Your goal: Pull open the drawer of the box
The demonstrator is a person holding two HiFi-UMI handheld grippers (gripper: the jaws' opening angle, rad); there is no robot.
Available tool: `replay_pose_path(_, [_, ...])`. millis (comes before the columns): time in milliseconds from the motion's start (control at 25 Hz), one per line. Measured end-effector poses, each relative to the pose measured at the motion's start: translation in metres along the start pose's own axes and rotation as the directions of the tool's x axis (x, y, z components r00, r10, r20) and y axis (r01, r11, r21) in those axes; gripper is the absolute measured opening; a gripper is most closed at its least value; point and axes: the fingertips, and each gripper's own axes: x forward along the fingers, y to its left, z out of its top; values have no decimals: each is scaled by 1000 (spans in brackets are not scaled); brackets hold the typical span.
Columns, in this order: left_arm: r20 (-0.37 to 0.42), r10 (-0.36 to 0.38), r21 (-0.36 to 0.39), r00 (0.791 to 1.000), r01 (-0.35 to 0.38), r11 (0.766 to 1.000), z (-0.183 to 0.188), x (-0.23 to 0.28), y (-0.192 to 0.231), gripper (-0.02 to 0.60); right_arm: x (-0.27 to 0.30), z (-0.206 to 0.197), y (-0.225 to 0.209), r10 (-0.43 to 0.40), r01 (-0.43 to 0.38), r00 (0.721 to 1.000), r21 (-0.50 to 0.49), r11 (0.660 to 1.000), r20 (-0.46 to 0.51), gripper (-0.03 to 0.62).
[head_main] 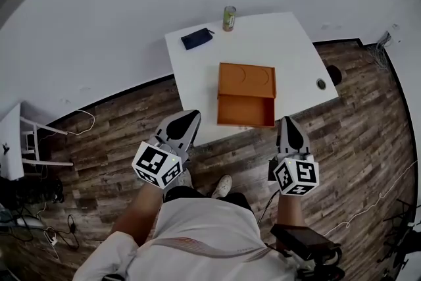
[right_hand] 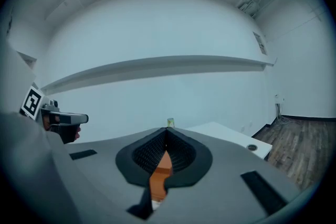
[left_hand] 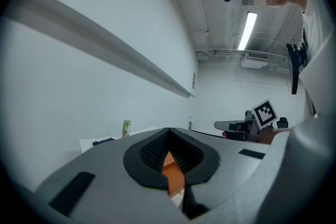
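An orange box (head_main: 247, 79) stands in the middle of the white table (head_main: 293, 49). Its drawer (head_main: 245, 110) is slid out toward me and looks empty. Both grippers hang over the floor, short of the table's near edge and apart from the box. My left gripper (head_main: 187, 119) is shut with nothing in it. My right gripper (head_main: 290, 126) is also shut and holds nothing. In the left gripper view the jaws of the left gripper (left_hand: 168, 131) meet, and a sliver of the orange box (left_hand: 170, 166) shows behind them. The right gripper (right_hand: 167, 131) frames the box (right_hand: 160, 169) the same way.
A green can (head_main: 229, 18) and a dark pouch (head_main: 197, 38) sit at the table's far edge. A round cable hole (head_main: 321, 83) is near its right side. A white rack (head_main: 20, 141) and loose cables lie on the wooden floor at left.
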Motion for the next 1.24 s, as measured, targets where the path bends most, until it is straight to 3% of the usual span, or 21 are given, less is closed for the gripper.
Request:
replay_pose_path(480, [86,15,66,996,-21,998,52,-8,-1,9,-23,80,33,84,-70,987,-107,992,137,3])
replay_pose_path(1240, [76,12,40,997,-15,999,46,-5,12,11,-16,75,41,74,-61,992,-124,990,106,3])
